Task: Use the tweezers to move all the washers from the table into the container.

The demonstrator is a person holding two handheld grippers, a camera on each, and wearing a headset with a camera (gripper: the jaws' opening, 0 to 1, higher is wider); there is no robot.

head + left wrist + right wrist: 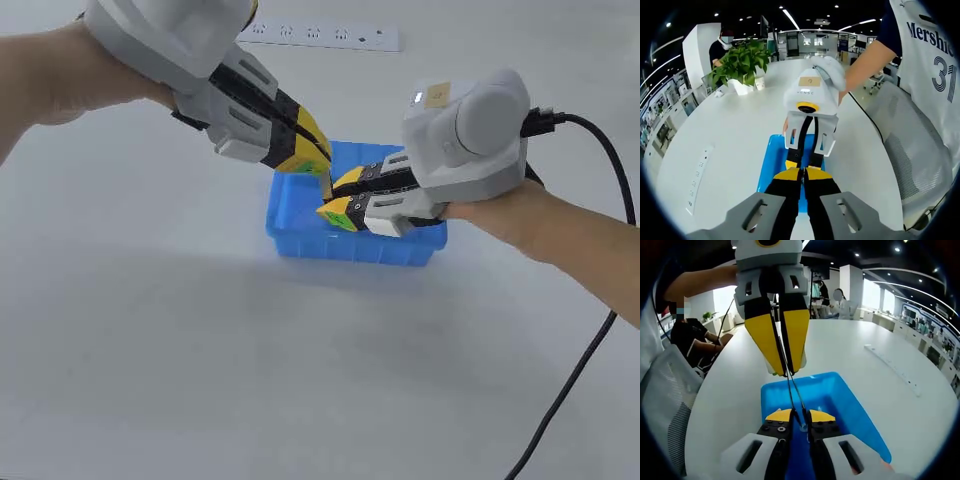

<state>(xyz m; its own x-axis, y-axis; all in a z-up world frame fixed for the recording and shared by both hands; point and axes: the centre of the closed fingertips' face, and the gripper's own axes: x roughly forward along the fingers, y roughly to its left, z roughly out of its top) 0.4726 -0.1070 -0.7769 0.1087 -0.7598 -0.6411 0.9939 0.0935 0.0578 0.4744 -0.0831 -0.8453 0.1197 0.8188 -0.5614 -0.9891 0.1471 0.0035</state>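
1. Your left gripper (786,371) is clamped on the top end of the tweezers (791,390). Your right gripper (800,416) is squeezed close about their two legs, near the tips.
2. The tweezers run lengthwise from the left jaws down through the right jaws.
3. Their tips hang inside the blue container (850,405), carrying a pale speck (804,428) that may be a washer; it is too small to tell.

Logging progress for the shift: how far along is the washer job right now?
Looks done: the table in the head view bears no loose washers. In hand: the left gripper and the right gripper are shut on the tweezers above the blue container. Left: too small to tell whether a washer sits at the tips or inside.
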